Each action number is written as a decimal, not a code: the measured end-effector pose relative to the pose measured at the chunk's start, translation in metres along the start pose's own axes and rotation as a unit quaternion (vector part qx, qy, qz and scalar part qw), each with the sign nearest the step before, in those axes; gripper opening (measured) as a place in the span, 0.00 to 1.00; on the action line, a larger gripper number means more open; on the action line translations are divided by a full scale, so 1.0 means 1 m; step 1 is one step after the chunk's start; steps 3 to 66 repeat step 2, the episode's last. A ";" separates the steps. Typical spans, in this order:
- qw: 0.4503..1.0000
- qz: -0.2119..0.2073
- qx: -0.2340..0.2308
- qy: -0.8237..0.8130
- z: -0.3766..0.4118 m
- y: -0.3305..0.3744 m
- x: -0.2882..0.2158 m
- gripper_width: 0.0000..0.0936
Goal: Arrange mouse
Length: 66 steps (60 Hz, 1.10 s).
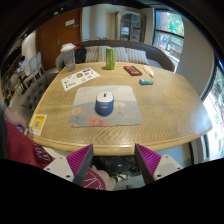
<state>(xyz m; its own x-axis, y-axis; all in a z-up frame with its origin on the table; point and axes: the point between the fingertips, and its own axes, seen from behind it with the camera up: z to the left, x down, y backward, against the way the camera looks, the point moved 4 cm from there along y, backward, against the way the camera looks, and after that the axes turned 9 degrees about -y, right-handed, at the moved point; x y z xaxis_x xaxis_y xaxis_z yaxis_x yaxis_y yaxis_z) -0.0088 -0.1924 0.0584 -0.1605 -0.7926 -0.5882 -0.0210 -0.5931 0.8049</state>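
A grey-blue mouse [104,101] sits on a blue-grey mouse mat [122,108] in the middle of the wooden table [165,105]. My gripper [113,160] is held back from the table's near edge, well short of the mouse. Its two magenta-padded fingers [78,158] stand wide apart with nothing between them.
A green can [110,59], a dark box [133,70], a small teal item [147,82] and a printed sheet [80,78] lie on the far half. A yellow card [38,124] lies at the near left. A person's sleeve [25,148] is at my left. A sofa [130,52] stands beyond.
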 end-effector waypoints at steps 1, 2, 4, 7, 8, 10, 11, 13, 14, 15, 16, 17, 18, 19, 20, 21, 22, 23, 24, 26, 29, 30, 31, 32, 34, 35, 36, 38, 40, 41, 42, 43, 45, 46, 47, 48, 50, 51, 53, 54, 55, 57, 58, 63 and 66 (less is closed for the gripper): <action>1.000 0.000 -0.001 -0.002 -0.003 0.002 0.003 0.90; 1.000 0.000 -0.001 -0.005 -0.006 0.005 0.005 0.90; 1.000 0.000 -0.001 -0.005 -0.006 0.005 0.005 0.90; 1.000 0.000 -0.001 -0.005 -0.006 0.005 0.005 0.90; 1.000 0.000 -0.001 -0.005 -0.006 0.005 0.005 0.90; 1.000 0.000 -0.001 -0.005 -0.006 0.005 0.005 0.90; 1.000 0.000 -0.001 -0.005 -0.006 0.005 0.005 0.90; 1.000 0.000 -0.001 -0.005 -0.006 0.005 0.005 0.90; 1.000 0.000 -0.001 -0.005 -0.006 0.005 0.005 0.90; 1.000 0.000 -0.001 -0.005 -0.006 0.005 0.005 0.90; 1.000 0.000 -0.001 -0.005 -0.006 0.005 0.005 0.90; 1.000 0.000 -0.001 -0.005 -0.006 0.005 0.005 0.90; 1.000 0.000 -0.001 -0.005 -0.006 0.005 0.005 0.90; 1.000 0.000 -0.001 -0.005 -0.006 0.005 0.005 0.90; 1.000 0.000 -0.001 -0.005 -0.006 0.005 0.005 0.90; 1.000 0.000 -0.001 -0.005 -0.006 0.005 0.005 0.90; 1.000 0.000 -0.001 -0.005 -0.006 0.005 0.005 0.90; 1.000 0.000 -0.001 -0.005 -0.006 0.005 0.005 0.90; 1.000 0.000 -0.001 -0.005 -0.006 0.005 0.005 0.90; 1.000 0.000 -0.001 -0.005 -0.006 0.005 0.005 0.90; 1.000 0.000 -0.001 -0.005 -0.006 0.005 0.005 0.90; 1.000 0.000 -0.001 -0.005 -0.006 0.005 0.005 0.90; 1.000 0.000 -0.001 -0.005 -0.006 0.005 0.005 0.90; 1.000 0.000 -0.001 -0.005 -0.006 0.005 0.005 0.90; 1.000 0.000 -0.001 -0.005 -0.006 0.005 0.005 0.90; 1.000 0.000 -0.001 -0.005 -0.006 0.005 0.005 0.90; 1.000 0.000 -0.001 -0.005 -0.006 0.005 0.005 0.90; 1.000 0.000 -0.001 -0.005 -0.006 0.005 0.005 0.90; 1.000 0.000 -0.001 -0.005 -0.006 0.005 0.005 0.90; 1.000 0.000 -0.001 -0.005 -0.006 0.005 0.005 0.90; 1.000 0.000 -0.001 -0.005 -0.006 0.005 0.005 0.90; 1.000 0.000 -0.001 -0.005 -0.006 0.005 0.005 0.90; 1.000 0.000 -0.001 -0.005 -0.006 0.005 0.005 0.90; 1.000 0.000 -0.001 -0.005 -0.006 0.005 0.005 0.90; 1.000 0.000 -0.001 -0.005 -0.006 0.005 0.005 0.90; 1.000 0.000 -0.001 -0.005 -0.006 0.005 0.005 0.90; 1.000 0.000 -0.001 -0.005 -0.006 0.005 0.005 0.90; 1.000 0.000 -0.001 -0.005 -0.006 0.005 0.005 0.90; 1.000 0.000 -0.001 -0.005 -0.006 0.005 0.005 0.90; 1.000 0.000 -0.001 -0.005 -0.006 0.005 0.005 0.90; 1.000 0.000 -0.001 -0.005 -0.006 0.005 0.005 0.90; 1.000 0.000 -0.001 -0.005 -0.006 0.005 0.005 0.90; 1.000 0.000 -0.001 -0.005 -0.006 0.005 0.005 0.90; 1.000 0.000 -0.001 -0.005 -0.006 0.005 0.005 0.90; 1.000 0.000 -0.001 -0.005 -0.006 0.005 0.005 0.90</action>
